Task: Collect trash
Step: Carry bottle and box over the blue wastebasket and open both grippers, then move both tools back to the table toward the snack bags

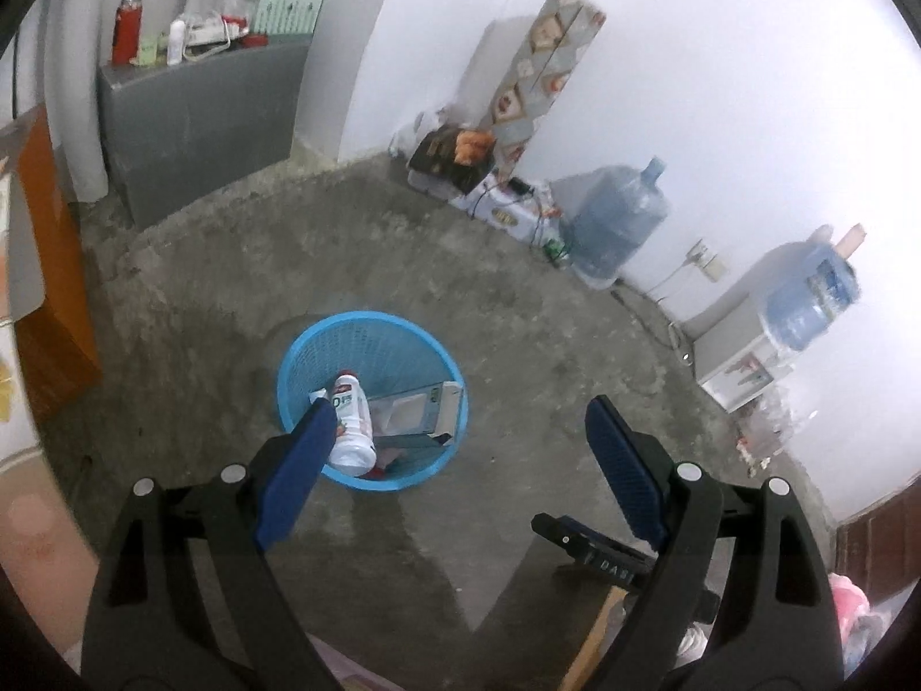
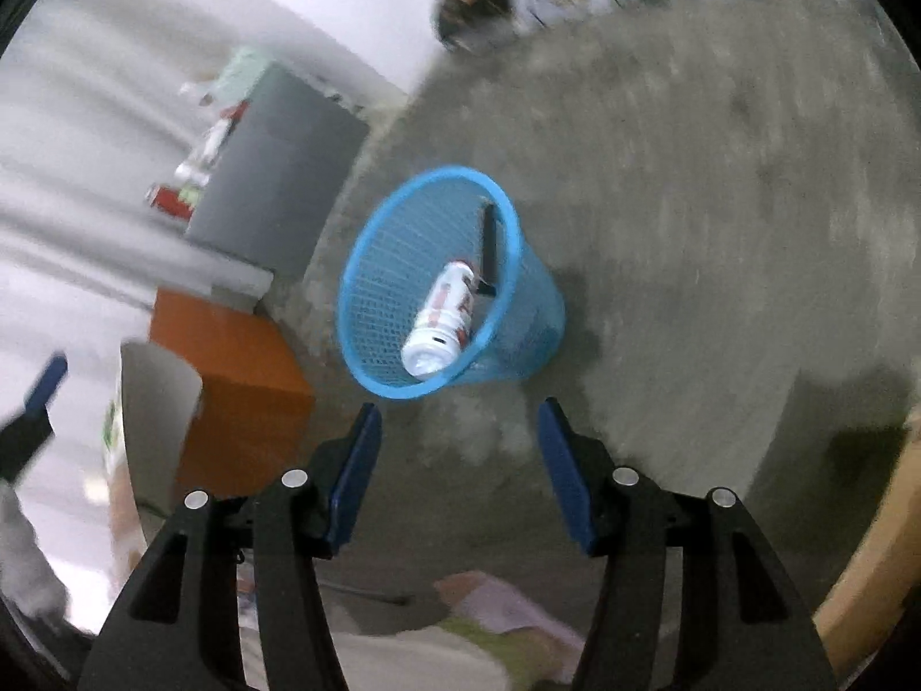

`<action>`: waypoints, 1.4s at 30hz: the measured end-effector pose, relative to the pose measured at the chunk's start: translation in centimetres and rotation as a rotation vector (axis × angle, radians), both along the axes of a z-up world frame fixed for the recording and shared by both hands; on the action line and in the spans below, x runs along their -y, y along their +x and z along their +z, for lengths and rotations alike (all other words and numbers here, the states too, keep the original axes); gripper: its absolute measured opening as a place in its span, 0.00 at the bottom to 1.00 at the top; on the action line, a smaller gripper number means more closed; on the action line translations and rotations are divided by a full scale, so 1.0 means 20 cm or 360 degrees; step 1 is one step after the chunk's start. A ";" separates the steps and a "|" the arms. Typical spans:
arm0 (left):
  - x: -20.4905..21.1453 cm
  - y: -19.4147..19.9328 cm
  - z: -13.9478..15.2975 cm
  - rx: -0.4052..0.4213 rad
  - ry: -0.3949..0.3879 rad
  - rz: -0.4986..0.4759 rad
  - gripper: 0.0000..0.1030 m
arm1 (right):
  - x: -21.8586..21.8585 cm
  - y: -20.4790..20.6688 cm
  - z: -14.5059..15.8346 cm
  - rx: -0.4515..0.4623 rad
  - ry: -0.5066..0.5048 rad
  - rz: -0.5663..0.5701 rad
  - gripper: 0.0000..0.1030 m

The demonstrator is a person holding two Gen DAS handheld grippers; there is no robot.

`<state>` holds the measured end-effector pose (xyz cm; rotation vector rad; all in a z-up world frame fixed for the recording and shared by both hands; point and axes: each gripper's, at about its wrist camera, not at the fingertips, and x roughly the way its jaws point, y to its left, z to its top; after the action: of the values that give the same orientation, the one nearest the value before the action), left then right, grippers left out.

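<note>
The blue basket [image 1: 371, 400] is sitting mid-frame on the floor [image 1: 489, 316], holding a white bottle [image 1: 352, 423] and a box [image 1: 429, 412]. Both the left gripper [image 1: 460, 460] and the right gripper [image 2: 457, 460] are hovering open and empty; each should be seeking remaining trash next.

White bottle [image 1: 352, 426] (tilted) inside blue basket [image 1: 299, 357].
</note>
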<state>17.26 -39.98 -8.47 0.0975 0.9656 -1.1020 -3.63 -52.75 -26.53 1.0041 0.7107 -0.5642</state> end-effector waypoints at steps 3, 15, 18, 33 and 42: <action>-0.16 -0.09 0.12 0.0070 -0.0067 0.0020 0.81 | -0.13 0.00 0.22 0.0026 -0.0228 0.0066 0.67; -0.83 -0.32 0.41 0.0356 -0.0127 0.0340 0.86 | -0.62 0.08 0.90 0.0257 -0.0894 0.0351 0.94; -1.00 -0.35 0.44 0.0382 -0.0140 0.0441 0.86 | -0.76 0.12 0.99 0.0230 -0.1024 0.0520 0.94; -1.60 -0.38 0.47 0.0329 -0.0205 0.0784 0.87 | -1.07 0.22 1.08 0.0280 -0.0875 0.0820 0.94; -1.77 -0.43 0.50 0.0378 -0.0247 0.0860 0.87 | -1.20 0.26 1.12 0.0315 -0.0778 0.0898 0.94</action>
<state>8.65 -4.55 1.48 -0.1502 0.6356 -0.6435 1.48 -28.83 -4.20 0.3660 0.6026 -0.1243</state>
